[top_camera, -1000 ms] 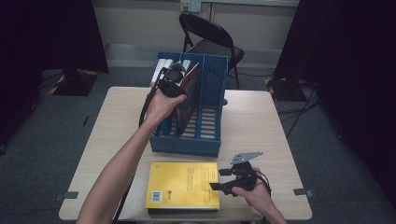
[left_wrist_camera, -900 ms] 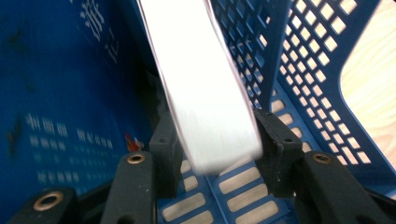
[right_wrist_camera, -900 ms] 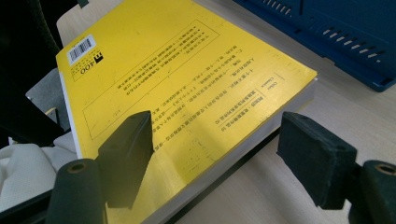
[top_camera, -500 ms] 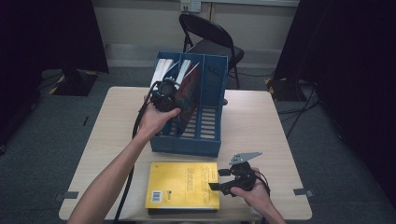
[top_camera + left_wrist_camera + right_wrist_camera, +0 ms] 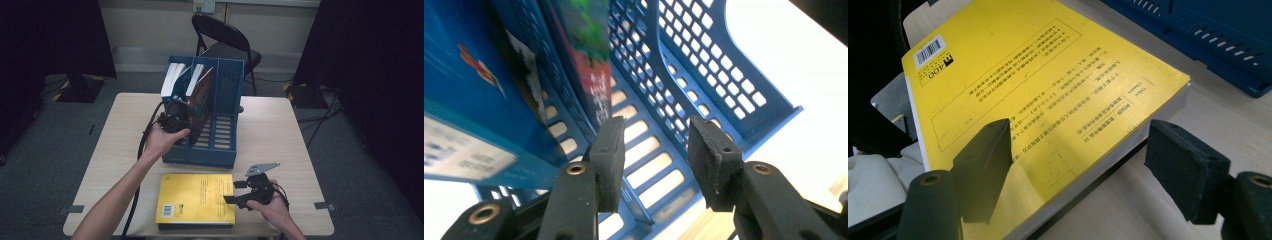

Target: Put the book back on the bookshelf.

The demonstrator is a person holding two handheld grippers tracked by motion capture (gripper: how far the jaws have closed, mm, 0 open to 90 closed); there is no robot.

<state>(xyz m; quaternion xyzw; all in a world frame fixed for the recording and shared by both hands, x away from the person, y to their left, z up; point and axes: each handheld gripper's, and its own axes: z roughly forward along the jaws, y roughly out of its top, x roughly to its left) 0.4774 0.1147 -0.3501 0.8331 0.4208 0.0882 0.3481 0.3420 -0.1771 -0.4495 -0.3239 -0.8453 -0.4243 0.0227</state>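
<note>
Yellow book [image 5: 196, 198], stiff, heavy, slick-covered, lying at worktop [image 5: 280, 130] 6 o'clock: right claw [image 5: 231, 192] is hovering spread beside its 3 o'clock edge, best grasped there.

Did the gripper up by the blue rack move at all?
Yes. The left gripper has come down and toward the near edge of the blue rack, away from the book tops. Its jaws have just been closing, with nothing between them.

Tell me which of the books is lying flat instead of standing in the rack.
The yellow book: it lies flat on the table, in front of the blue file rack. The other books stand upright in the rack's compartments.
</note>
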